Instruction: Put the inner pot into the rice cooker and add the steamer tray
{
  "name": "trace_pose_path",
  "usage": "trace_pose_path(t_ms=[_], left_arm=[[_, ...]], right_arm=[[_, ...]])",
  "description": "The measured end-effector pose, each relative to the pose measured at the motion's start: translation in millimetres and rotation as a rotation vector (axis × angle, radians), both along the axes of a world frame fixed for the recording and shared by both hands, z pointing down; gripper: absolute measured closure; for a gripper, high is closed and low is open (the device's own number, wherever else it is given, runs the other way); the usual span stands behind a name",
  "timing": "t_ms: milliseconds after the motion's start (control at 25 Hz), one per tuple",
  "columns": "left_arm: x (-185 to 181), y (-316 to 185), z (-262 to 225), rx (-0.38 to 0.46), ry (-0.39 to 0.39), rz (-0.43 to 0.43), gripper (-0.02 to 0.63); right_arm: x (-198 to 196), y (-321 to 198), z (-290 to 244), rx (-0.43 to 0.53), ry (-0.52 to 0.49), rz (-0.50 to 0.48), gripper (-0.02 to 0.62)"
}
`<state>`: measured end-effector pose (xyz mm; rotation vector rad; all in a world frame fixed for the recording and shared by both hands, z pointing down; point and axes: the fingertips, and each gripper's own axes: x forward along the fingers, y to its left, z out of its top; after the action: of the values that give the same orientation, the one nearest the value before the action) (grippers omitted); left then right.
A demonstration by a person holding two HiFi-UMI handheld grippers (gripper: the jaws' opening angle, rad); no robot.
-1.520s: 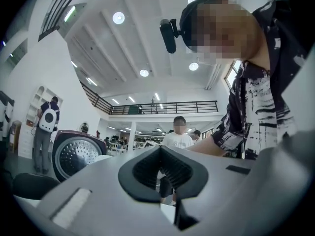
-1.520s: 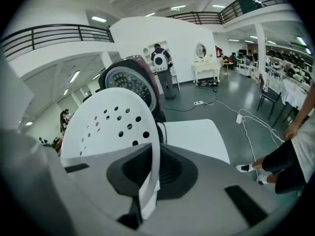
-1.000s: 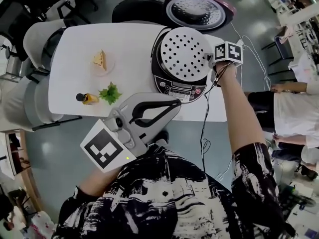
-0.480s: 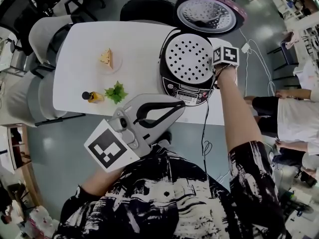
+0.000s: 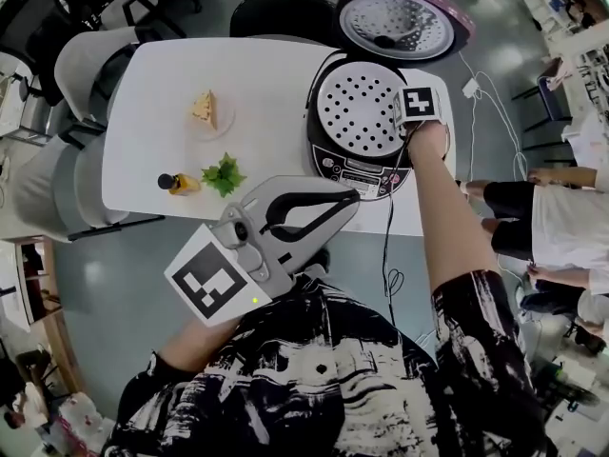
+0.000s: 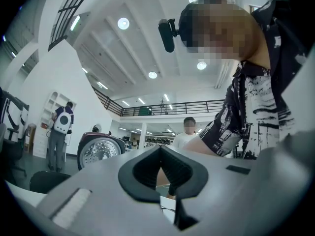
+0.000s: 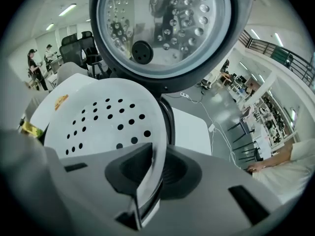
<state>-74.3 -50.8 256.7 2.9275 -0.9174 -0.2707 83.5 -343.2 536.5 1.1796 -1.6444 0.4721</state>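
- While the right gripper (image 5: 401, 125) reaches down at the rice cooker (image 5: 354, 173), its jaws are clamped on the right rim of the steamer tray (image 5: 358, 109)
- Seen in the right gripper view, the thin white rim of the steamer tray (image 7: 101, 119) runs between the two dark pads (image 7: 129, 168), which press on it
- The perforated tray lies over the cooker's opening and hides what is inside
- The cooker's lid (image 5: 400, 22) stands open behind it, shiny inner face up
- The left gripper (image 5: 353, 191) is held level near the person's chest, off the table (image 5: 257, 84), jaws closed together with nothing between them
- On the table's left part sit a plate with a slice of food (image 5: 203, 112), a small bottle (image 5: 175, 183) and a green leaf (image 5: 223, 175)
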Motion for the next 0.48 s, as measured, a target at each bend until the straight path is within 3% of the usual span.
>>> trace_pose_path(t_ms=[480], left_arm=[[1.2,0.6,-0.7,0.0,0.003,0.028,0.601]], right_arm=[[-1.2,6.9,-0.2,-0.009,0.064,-0.097,0.551]])
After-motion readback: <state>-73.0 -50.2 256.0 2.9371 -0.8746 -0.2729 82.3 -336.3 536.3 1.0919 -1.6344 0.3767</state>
